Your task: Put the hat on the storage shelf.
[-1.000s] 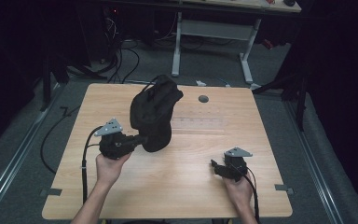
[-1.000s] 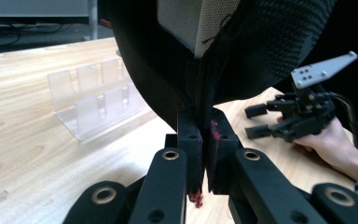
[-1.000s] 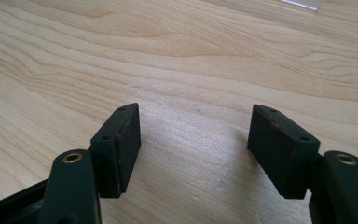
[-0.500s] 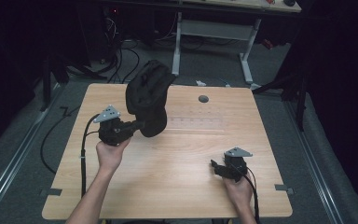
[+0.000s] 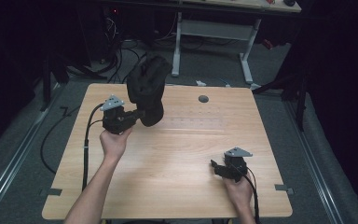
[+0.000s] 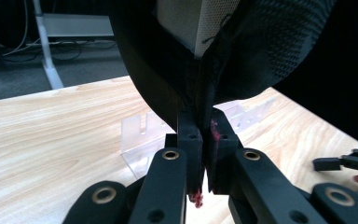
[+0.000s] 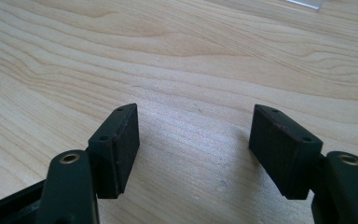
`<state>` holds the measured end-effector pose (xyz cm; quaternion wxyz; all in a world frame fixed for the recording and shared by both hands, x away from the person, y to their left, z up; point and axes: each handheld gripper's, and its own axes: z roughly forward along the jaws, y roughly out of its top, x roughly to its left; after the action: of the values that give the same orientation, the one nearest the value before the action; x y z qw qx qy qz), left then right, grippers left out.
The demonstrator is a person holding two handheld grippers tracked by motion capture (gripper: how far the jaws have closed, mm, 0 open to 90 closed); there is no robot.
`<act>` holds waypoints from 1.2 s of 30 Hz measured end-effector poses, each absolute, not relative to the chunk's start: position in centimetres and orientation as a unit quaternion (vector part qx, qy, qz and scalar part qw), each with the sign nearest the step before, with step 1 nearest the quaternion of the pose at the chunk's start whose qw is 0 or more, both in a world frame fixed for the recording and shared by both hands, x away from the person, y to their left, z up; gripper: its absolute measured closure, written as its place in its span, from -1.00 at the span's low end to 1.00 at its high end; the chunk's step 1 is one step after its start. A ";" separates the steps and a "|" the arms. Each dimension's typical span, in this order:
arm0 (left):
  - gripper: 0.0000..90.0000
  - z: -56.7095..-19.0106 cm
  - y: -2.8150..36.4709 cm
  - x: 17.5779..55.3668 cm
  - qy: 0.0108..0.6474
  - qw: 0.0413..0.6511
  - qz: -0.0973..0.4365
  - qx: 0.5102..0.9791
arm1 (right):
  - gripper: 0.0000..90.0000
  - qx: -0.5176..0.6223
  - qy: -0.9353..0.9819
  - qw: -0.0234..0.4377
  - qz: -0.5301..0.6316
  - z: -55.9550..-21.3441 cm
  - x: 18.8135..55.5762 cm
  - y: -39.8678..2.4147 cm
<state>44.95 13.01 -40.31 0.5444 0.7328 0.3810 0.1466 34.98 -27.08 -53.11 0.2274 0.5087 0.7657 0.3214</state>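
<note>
The left gripper [image 5: 137, 114], jaws pressed together on a seam edge, holds the black padded fabric bag [image 5: 147, 88] lifted clear above the far-left part of the light wooden table [image 5: 182, 154]; what comes after the lift remains to be done. The right gripper [image 5: 216, 168] rests near the front-right edge, jaws spread and empty. What looks like a clear plastic stand [image 6: 142, 140] lies beneath the bag, with broad bare tabletop between the hands.

I see a light wooden table [image 5: 177, 154] on grey carpet [image 5: 28, 154], in a dark room. Beyond the far edge stands a white desk frame [image 5: 214, 30]. Black cables [image 5: 116, 51] tangle on the floor left of it.
</note>
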 end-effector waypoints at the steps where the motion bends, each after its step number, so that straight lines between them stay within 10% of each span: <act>1: 0.92 -40.4 12.9 45.1 0.383 0.542 0.150 0.733 | -0.26 0.509 0.766 0.228 0.321 -53.1 35.0 -27.1; 36: 0.91 -43.3 10.2 46.8 0.394 0.502 0.162 0.752 | -0.26 0.510 0.765 0.228 0.322 -53.1 34.9 -27.1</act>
<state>46.81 10.17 -43.32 0.5022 0.7523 0.3944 0.1623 34.93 -27.07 -53.12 0.2277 0.5099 0.7647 0.3217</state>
